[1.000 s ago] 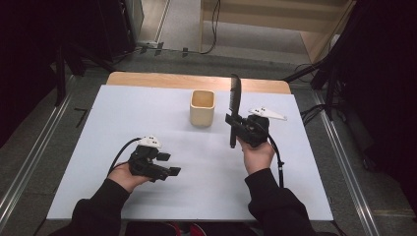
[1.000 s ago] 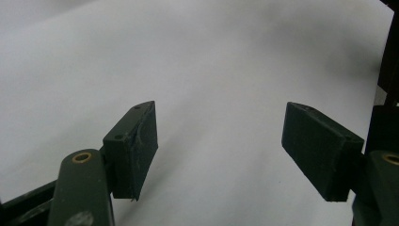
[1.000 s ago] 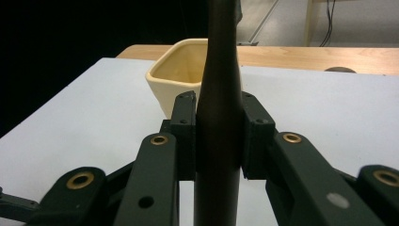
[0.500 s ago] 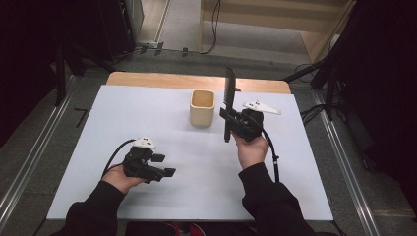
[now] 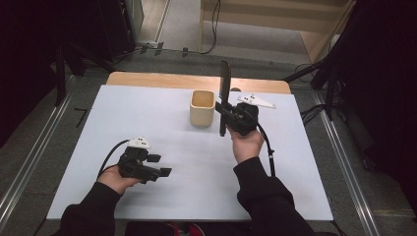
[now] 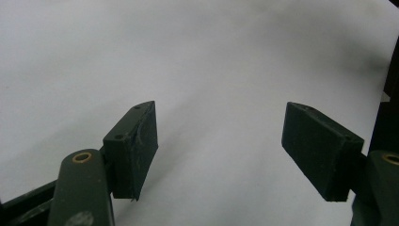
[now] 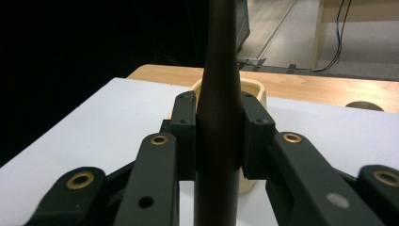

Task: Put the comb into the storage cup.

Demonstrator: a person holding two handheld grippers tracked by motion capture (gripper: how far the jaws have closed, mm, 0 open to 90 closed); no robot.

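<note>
A long dark utensil (image 5: pixel 225 83) stands nearly upright, and my right gripper (image 5: pixel 223 114) is shut on its lower shaft. It hangs just right of a beige square cup (image 5: pixel 202 108) at the table's far middle. In the right gripper view the pads (image 7: pixel 184 136) clamp the utensil's dark shaft (image 7: pixel 219 70), with the cup (image 7: pixel 254 89) right behind it. My left gripper (image 5: pixel 160 165) rests low at the near left of the white table (image 5: pixel 147 108), open. In the left gripper view its jaws (image 6: pixel 226 136) stand wide apart with bare white surface between them.
A wooden strip (image 5: pixel 147 78) runs along the table's far edge. A round hole (image 7: pixel 360 106) sits in that wood, right of the cup. Metal rails (image 5: pixel 29 162) flank the table on both sides. Cables (image 5: pixel 268 147) trail from both grippers.
My right gripper has carried the utensil leftward and slightly up, closer to the cup. The left gripper has stayed about where it was.
</note>
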